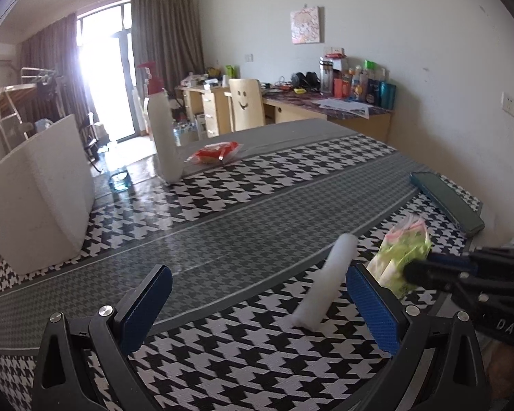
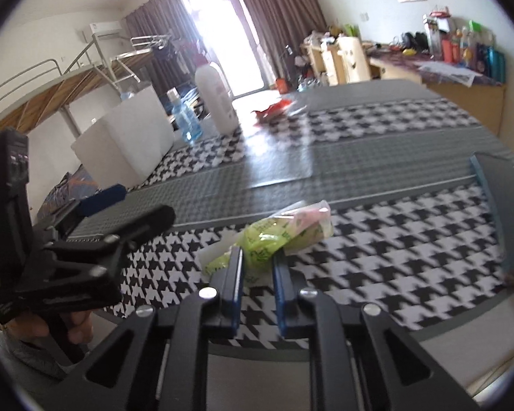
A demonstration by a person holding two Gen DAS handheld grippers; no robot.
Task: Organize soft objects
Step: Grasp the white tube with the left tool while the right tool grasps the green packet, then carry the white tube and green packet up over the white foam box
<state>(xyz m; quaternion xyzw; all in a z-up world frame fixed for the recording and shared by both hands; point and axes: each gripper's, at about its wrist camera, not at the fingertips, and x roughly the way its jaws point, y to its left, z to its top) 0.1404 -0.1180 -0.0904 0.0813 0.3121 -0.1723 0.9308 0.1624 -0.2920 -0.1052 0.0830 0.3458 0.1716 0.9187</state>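
Blue pads of the right tool (image 2: 257,257) sit closest to the lens, drawn in on the near end of a green plastic packet (image 2: 274,236), and they appear to pinch its crinkled film rather than the bulk inside. That packet lies on the houndstooth-patterned counter (image 2: 394,233), near its front edge, with a pink-and-white end pointing away toward the grey stripe. To do this grasp well, the pinch should probably sit deeper, so that the pads bite on the soft contents and not only on loose wrapping, which could slip or tear as it lifts. A slow, straight lift seems wise, since the far end would droop and may drag. The left tool (image 1: 257,298) stands with its pads wide apart and nothing between them; a white foam roll (image 1: 329,284) lies just inside its right pad, slanting away, and seems the natural next pick. Its pads would need to shift toward the roll and close across the middle of it, gently, because foam squashes. The white box (image 1: 41,198) at the far left of the counter looks like the likely place for both soft things, though that is a guess. A tall white pump bottle (image 1: 162,130), a red snack bag (image 1: 216,152) and a dark phone (image 1: 445,202) stand well apart from the work.
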